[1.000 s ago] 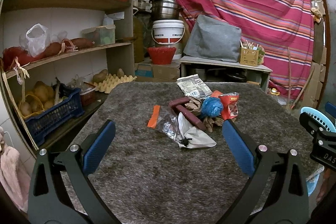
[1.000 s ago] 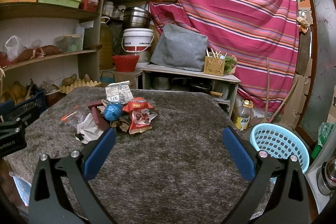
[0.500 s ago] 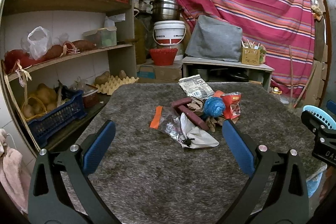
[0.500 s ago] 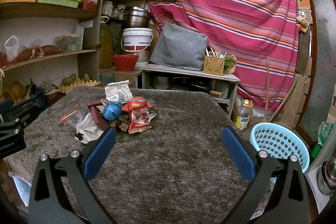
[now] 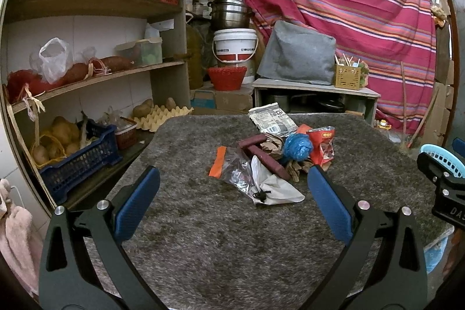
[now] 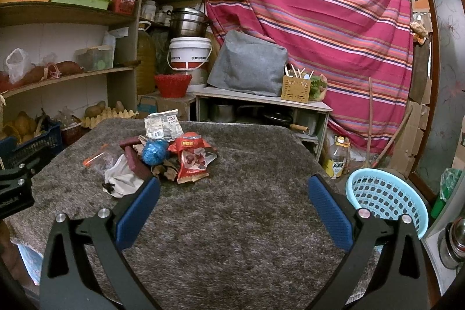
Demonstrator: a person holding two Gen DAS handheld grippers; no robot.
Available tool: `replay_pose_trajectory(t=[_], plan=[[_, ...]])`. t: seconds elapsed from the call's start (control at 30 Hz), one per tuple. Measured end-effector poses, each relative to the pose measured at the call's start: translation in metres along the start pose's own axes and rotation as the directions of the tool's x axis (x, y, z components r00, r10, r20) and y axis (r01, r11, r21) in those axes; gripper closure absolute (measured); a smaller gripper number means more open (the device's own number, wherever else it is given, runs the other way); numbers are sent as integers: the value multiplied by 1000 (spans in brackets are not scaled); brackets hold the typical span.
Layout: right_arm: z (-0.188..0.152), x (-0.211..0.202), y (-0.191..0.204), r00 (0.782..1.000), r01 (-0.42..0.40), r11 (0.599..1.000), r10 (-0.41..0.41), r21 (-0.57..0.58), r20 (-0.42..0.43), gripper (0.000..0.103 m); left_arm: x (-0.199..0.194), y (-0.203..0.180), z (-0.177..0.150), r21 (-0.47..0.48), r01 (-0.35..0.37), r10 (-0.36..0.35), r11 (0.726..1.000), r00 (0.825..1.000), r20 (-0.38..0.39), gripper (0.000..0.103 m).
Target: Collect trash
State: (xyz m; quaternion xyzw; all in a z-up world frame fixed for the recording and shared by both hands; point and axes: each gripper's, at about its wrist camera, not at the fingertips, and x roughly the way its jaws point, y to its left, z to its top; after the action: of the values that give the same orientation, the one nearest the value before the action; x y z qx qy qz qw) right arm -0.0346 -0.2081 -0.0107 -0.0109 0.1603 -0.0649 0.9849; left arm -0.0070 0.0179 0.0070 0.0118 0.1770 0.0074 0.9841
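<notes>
Hovering above a grey shaggy table (image 6: 247,222), the left gripper (image 5: 232,185) and right gripper (image 6: 234,188) both have their blue pads spread wide, holding nothing. A trash pile (image 5: 279,153) lies ahead of them on the table: blue crumpled ball (image 6: 155,152), red snack bag (image 6: 191,157), white pouch (image 5: 273,188), orange strip (image 5: 218,161). A light blue basket (image 6: 386,199) sits off the table's right edge. Cluttered shelves (image 5: 96,77) stand left.

- Left tool (image 5: 232,195): blue-padded fingers (image 5: 136,206) spread wide, holding nothing.
- Right tool (image 6: 234,199): fingers (image 6: 330,211) likewise spread wide, empty, level with its partner.
</notes>
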Motion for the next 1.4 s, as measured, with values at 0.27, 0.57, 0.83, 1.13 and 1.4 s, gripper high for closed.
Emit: replay_pose_trajectory(t=[0.27,0.57,0.83,1.13,1.4], plan=[[-1,2,-1,1000,1,1000,-1,-1,0,4,1,1,0,2,-3,3,1000,1000,2,5],[0,2,0,1000,1,1000,-1,-1,2,4,0,1,0,4,-2,2,1000,1000,1,5],[0,2,1,1000,2,1000,-2,-2,2,4,0,0,-1,5,-3,3,1000,1000,2,5],[0,3,-2,1000,4,1000,-4,-2,-2,4,-1,1,-1,6,-2,2,1000,1000,1,5],[-3,6,-7,1000,20,1000,-20,2,-1,4,2,9,-2,4,-11,11,1000,1000,-11,5]])
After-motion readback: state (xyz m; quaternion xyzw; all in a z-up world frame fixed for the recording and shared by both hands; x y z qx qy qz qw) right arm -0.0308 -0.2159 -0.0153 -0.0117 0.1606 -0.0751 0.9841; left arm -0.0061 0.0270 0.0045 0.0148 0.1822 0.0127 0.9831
